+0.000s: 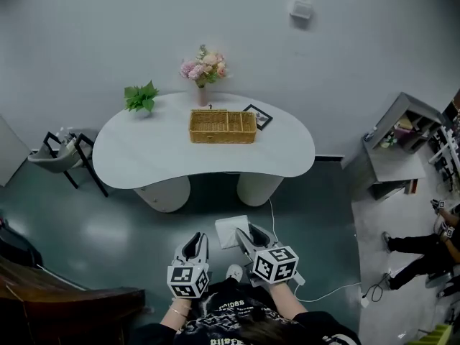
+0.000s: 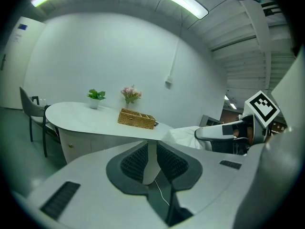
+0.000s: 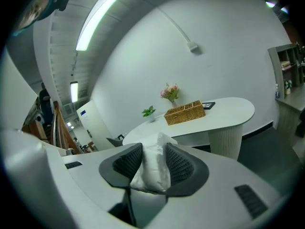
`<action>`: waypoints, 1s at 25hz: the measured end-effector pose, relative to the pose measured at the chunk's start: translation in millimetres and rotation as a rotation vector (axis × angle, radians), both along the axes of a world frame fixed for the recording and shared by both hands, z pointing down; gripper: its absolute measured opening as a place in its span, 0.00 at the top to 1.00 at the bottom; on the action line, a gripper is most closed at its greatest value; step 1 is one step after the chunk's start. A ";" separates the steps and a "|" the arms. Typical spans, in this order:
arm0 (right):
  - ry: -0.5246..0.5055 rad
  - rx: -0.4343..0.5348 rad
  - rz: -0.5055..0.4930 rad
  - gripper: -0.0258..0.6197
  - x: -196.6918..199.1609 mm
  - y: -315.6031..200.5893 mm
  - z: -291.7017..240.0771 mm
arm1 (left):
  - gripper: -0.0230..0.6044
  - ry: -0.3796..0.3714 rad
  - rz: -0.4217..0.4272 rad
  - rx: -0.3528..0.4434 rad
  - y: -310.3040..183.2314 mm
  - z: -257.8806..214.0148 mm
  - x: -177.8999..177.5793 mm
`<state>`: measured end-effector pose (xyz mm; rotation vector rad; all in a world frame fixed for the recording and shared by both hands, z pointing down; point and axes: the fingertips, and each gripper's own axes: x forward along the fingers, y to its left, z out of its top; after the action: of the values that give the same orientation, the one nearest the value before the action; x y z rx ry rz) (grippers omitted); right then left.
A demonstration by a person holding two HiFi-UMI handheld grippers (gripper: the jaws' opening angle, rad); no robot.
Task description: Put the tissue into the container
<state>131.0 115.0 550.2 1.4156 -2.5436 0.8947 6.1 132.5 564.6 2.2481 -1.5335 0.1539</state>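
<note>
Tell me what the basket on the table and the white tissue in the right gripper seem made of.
The basket looks like woven wicker, matt golden-brown; its weave shows. The tissue looks like soft white paper, perhaps film-wrapped; it creases where pinched.

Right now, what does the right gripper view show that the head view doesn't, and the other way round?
Only the right gripper view: the right gripper with its tongs closed on the white tissue pack, pads pressing both sides, and a ceiling light strip. Only the head view: the left gripper alongside, and both marker cubes. Both: the white table, wicker basket, pink flowers and green plant.
</note>
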 end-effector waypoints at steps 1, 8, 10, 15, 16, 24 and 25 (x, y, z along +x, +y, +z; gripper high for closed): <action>0.001 0.003 -0.015 0.68 3.9 -5.2 -0.5 | 0.85 -0.001 -0.013 0.000 -3.9 0.6 5.3; 0.008 -0.009 -0.058 0.68 32.6 -31.3 7.5 | 0.85 -0.006 -0.059 -0.011 -20.6 7.7 40.0; -0.003 -0.012 -0.068 0.68 36.4 -32.5 9.4 | 0.85 -0.012 -0.060 -0.013 -22.0 7.8 46.4; -0.019 -0.018 -0.078 0.68 39.9 -39.2 11.5 | 0.85 -0.013 -0.081 -0.002 -30.5 4.8 50.8; -0.019 -0.019 -0.079 0.68 40.3 -40.3 11.8 | 0.85 -0.010 -0.086 -0.005 -31.9 6.0 50.7; -0.013 -0.012 -0.034 0.68 45.9 -69.1 10.3 | 0.85 -0.006 -0.067 -0.029 -62.6 17.6 51.4; -0.013 -0.007 -0.030 0.68 47.0 -73.8 9.1 | 0.85 -0.006 -0.063 -0.024 -69.1 16.6 51.9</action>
<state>178.0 41.2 559.3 1.3710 -2.5607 0.9107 58.0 63.4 581.1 2.1803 -1.5947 0.1598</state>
